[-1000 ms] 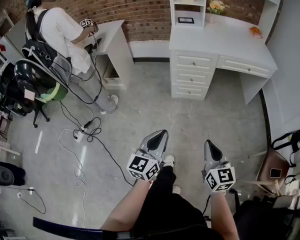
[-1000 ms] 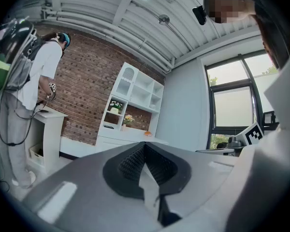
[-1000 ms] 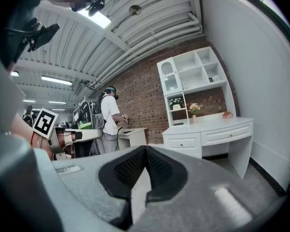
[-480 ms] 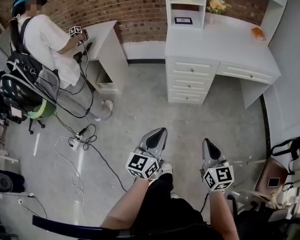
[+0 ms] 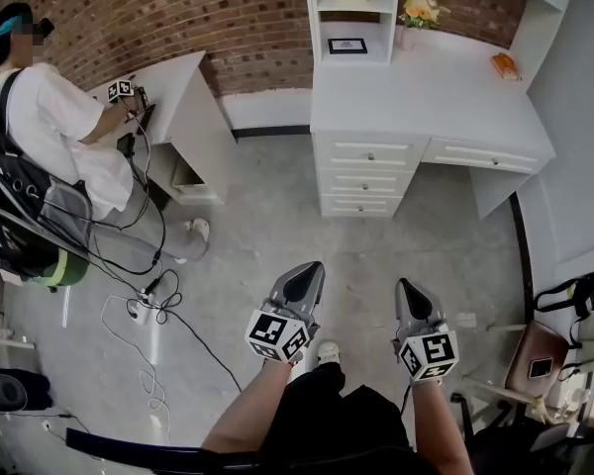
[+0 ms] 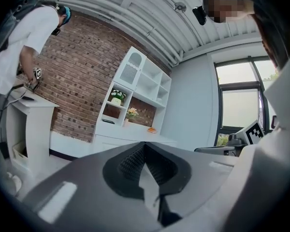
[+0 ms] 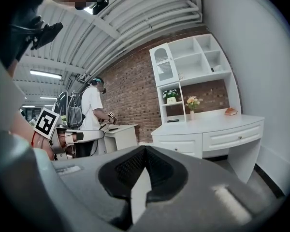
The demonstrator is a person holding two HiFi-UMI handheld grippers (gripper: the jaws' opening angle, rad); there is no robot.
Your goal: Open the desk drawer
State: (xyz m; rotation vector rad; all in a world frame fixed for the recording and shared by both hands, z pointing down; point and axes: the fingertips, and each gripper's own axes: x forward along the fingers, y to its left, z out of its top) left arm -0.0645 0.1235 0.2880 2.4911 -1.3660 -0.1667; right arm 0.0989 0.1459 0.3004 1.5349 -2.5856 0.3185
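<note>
Jaws pressed together and empty, left gripper (image 5: 307, 277) and right gripper (image 5: 410, 300) point side by side toward the desk (image 5: 426, 102).

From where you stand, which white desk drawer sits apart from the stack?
The wide white drawer, right of the three stacked drawers, over the kneehole.

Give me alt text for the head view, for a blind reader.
The left claw and right claw, both shut, hover above a grey floor, short of a white desk whose drawers are closed. Another person works at a smaller desk by the brick wall.
</note>
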